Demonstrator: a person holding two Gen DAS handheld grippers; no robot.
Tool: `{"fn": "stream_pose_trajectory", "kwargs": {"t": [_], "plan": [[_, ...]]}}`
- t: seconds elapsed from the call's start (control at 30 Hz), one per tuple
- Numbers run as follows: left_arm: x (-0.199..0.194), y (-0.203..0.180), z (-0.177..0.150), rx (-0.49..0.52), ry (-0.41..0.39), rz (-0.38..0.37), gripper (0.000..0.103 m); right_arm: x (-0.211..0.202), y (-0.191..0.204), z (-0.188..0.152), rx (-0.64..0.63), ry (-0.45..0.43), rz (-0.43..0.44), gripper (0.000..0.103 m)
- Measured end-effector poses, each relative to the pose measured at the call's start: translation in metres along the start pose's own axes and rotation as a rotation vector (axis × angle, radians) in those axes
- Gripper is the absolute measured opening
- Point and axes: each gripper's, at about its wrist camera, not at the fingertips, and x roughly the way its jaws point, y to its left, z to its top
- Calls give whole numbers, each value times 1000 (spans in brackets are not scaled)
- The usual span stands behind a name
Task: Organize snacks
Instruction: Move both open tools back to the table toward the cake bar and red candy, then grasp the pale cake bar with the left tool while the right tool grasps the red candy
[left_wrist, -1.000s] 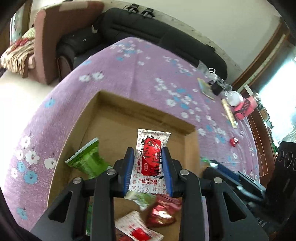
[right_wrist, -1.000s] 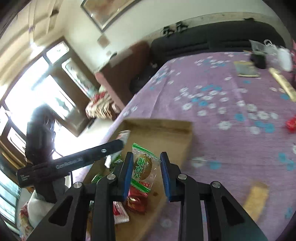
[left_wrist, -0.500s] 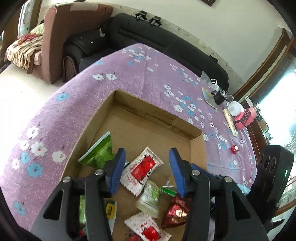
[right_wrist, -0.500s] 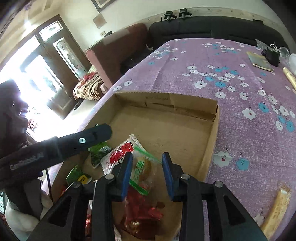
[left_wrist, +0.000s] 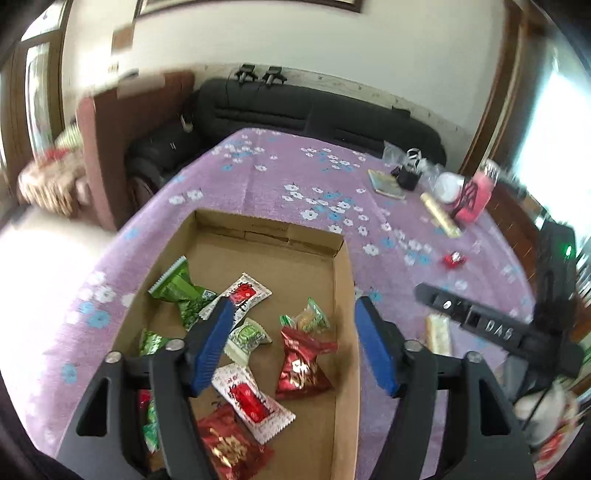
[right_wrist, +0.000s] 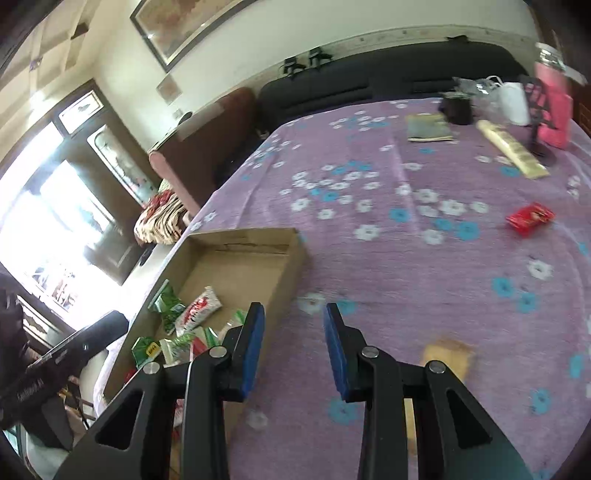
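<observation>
An open cardboard box (left_wrist: 341, 280) sits on the purple flowered tablecloth and holds several snack packets: green ones (left_wrist: 177, 288), a white-and-red one (left_wrist: 243, 295), a red one (left_wrist: 301, 365). My left gripper (left_wrist: 291, 347) is open and empty above the box's right half. My right gripper (right_wrist: 293, 349) is open and empty over the cloth just right of the box (right_wrist: 291, 258). A red snack (right_wrist: 530, 218) lies loose on the cloth at the right, and a tan snack bar (right_wrist: 447, 356) lies near my right gripper.
At the table's far side are a small book (right_wrist: 428, 127), a dark pot (right_wrist: 458, 107), a long yellow bar (right_wrist: 511, 149), a white bag and a pink stand (right_wrist: 552, 107). A black sofa (left_wrist: 295, 114) and a brown armchair stand beyond the table.
Both grippers let go of their packets, which now lie in the box. The left gripper opened wide and rose. The right gripper opened and swung right, off the box.
</observation>
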Motion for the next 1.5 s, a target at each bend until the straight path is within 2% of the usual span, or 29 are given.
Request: {"fn": "stream_pose_trajectory", "kwargs": {"t": [0.07, 0.47, 0.6, 0.8, 0.93, 1.2, 1.3, 1.43, 1.47, 1.5], "plan": [[-5, -16, -5, 47, -9, 46, 82, -7, -9, -3, 12, -3, -11, 33], [-8, -70, -21, 174, 5, 62, 82, -46, -78, -7, 115, -43, -69, 33], [-6, -78, -21, 170, 26, 7, 82, -63, -106, 0, 150, -77, -102, 34], [6, -90, -25, 153, 82, -108, 82, -78, -179, 21, 334, -114, -150, 41], [18, -99, -27, 154, 116, -151, 82, -60, -211, 39, 428, -77, -146, 45], [36, -106, -32, 148, 157, -171, 82, 1, -222, 73, 496, -6, -211, 48], [39, -104, -30, 141, 158, -167, 83, 16, -216, 84, 479, 7, -268, 49], [45, -106, -29, 144, 172, -158, 82, 30, -201, 96, 410, 7, -396, 50], [45, -107, -30, 143, 172, -158, 82, 33, -198, 97, 384, 10, -421, 49], [46, -110, -30, 149, 173, -158, 82, 35, -193, 96, 350, 12, -457, 44]]}}
